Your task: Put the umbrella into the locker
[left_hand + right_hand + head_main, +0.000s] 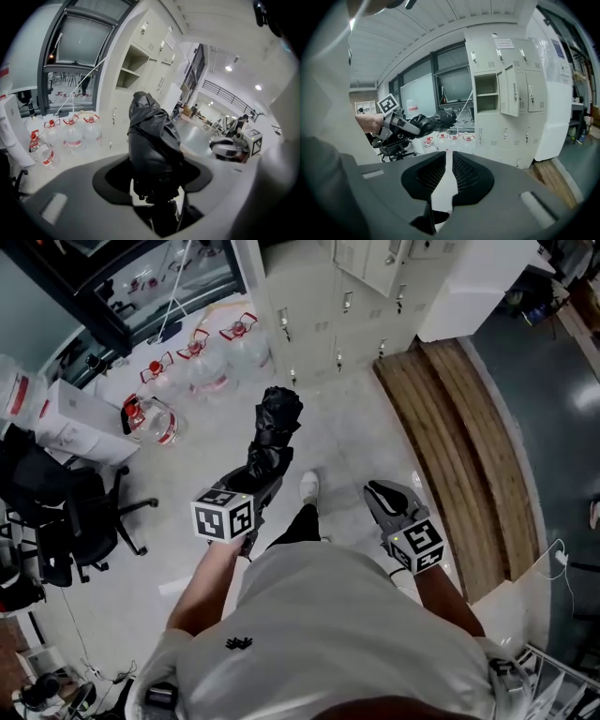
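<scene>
The umbrella (273, 439), folded and black, sits at frame centre in the head view. It is clamped at its lower end by the left hand-held gripper (264, 482) and points toward the lockers (328, 306) at the top. The right hand-held gripper (384, 498) is empty, jaws nearly together. Advance the umbrella tip first into the open compartment (486, 93), keeping clear of the door edges. Count: one umbrella, two hand-held grippers, one open compartment, four water jugs (246, 352) at upper left.
</scene>
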`<act>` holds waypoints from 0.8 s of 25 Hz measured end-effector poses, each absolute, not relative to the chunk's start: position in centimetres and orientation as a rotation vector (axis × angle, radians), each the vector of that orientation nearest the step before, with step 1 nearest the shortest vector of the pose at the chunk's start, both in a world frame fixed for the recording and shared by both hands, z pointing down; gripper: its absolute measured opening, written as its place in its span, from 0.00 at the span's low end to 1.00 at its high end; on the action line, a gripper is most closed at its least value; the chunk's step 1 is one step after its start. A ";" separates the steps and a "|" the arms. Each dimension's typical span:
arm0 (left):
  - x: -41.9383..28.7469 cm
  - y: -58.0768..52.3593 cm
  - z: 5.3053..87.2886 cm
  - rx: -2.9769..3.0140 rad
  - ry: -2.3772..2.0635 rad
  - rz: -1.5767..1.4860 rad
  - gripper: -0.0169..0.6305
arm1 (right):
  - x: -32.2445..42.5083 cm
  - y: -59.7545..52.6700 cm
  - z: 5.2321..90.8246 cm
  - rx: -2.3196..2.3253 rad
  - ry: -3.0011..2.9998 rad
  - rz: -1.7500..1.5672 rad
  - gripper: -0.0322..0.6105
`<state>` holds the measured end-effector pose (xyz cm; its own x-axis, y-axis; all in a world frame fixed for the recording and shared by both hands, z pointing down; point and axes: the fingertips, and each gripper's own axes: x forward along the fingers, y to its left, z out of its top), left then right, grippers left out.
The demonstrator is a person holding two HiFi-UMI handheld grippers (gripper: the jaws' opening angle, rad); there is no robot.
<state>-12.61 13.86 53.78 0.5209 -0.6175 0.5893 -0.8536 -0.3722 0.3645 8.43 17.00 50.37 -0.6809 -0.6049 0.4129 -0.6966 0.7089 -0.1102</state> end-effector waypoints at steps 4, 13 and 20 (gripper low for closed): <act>-12.2 7.3 52.7 2.150 -1.173 0.458 0.50 | 9.1 11.2 49.5 1.074 -2.550 0.368 0.09; -12.0 -8.4 51.1 2.206 -1.154 0.465 0.50 | 9.1 -2.9 46.7 1.170 -2.547 0.311 0.08; -10.6 -17.5 50.2 2.196 -1.164 0.458 0.50 | 10.8 -9.2 47.3 1.166 -2.539 0.335 0.08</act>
